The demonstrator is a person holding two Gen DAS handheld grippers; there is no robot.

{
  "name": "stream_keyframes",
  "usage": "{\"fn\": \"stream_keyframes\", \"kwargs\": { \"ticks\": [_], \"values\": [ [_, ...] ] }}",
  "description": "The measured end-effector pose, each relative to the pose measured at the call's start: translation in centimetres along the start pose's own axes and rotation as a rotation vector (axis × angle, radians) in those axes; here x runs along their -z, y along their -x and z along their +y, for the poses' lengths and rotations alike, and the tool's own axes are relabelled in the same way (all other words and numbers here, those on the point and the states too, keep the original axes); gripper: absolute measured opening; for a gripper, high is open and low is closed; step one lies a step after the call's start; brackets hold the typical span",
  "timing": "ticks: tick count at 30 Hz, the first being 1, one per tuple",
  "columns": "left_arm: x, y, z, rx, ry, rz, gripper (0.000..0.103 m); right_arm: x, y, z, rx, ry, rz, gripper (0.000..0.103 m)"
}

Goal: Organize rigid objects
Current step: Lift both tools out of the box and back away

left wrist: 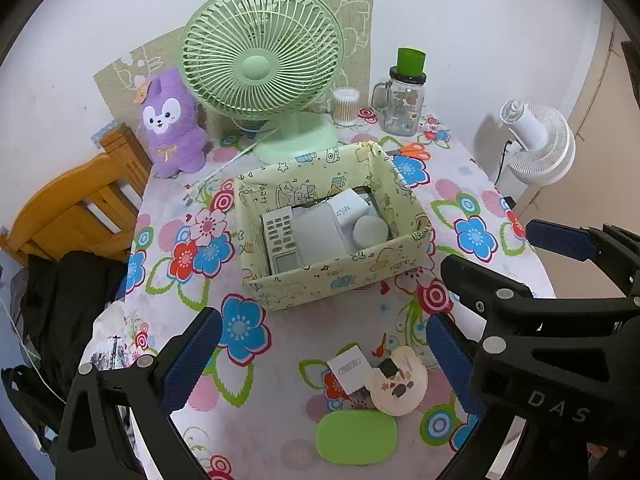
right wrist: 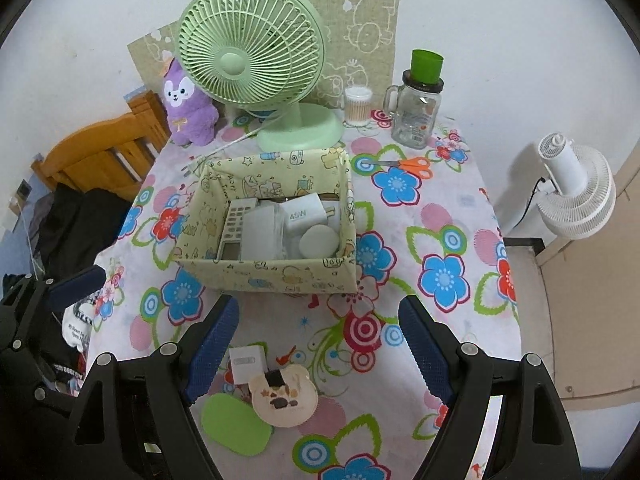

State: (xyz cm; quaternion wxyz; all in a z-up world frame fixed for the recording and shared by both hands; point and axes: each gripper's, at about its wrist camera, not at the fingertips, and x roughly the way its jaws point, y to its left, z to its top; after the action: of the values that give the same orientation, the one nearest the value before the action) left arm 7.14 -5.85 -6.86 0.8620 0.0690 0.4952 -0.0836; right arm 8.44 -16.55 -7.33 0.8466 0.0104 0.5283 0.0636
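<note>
A yellow cartoon-print box (left wrist: pixel 340 280) (right wrist: pixel 264 276) stands mid-table. It holds a white remote (left wrist: pixel 280 240) (right wrist: pixel 234 228), a white "45W" charger (left wrist: pixel 350 210) (right wrist: pixel 302 212), a round white puck (left wrist: pixel 372 232) (right wrist: pixel 318 242) and a white block. Nearer the front edge lie a small white adapter (left wrist: pixel 346 368) (right wrist: pixel 247 364), a cream bear-shaped dish (left wrist: pixel 398 386) (right wrist: pixel 285 398) and a green oval case (left wrist: pixel 356 438) (right wrist: pixel 234 424). My left gripper (left wrist: pixel 322 318) hangs open above them, holding nothing. My right gripper (right wrist: pixel 318 304) is open and empty too, just to its right.
At the back stand a green desk fan (left wrist: pixel 260 64), a purple plush (left wrist: pixel 172 124), a cotton-swab tub (left wrist: pixel 346 106) and a glass mug-jar (left wrist: pixel 400 108) topped by a green cup. Orange scissors (right wrist: pixel 408 166) lie behind the box. A wooden chair (left wrist: pixel 80 208) is left; a white fan (right wrist: pixel 576 196) is right.
</note>
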Motion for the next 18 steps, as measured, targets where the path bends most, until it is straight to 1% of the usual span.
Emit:
{"fn": "stream_keyframes", "kwargs": {
  "ticks": [6, 8, 11, 18],
  "values": [
    [1.1, 1.0, -0.3, -0.002, 0.008, -0.017, 0.103, 0.9, 1.1, -0.1, -0.004, 0.001, -0.021, 0.085],
    [1.4, 1.2, -0.4, -0.002, 0.013, -0.021, 0.103, 1.2, 1.4, 0.0, -0.006, 0.005, -0.028, 0.089],
    [2.0, 1.5, -0.3, -0.001, 0.026, -0.025, 0.103, 1.7, 2.0, 0.2, -0.009, 0.018, -0.047, 0.091],
    [3.5, 1.5, 0.2, -0.013, 0.037, -0.022, 0.103, 2.7, 2.3, 0.7, -0.033, 0.032, -0.059, 0.092]
  ]
}}
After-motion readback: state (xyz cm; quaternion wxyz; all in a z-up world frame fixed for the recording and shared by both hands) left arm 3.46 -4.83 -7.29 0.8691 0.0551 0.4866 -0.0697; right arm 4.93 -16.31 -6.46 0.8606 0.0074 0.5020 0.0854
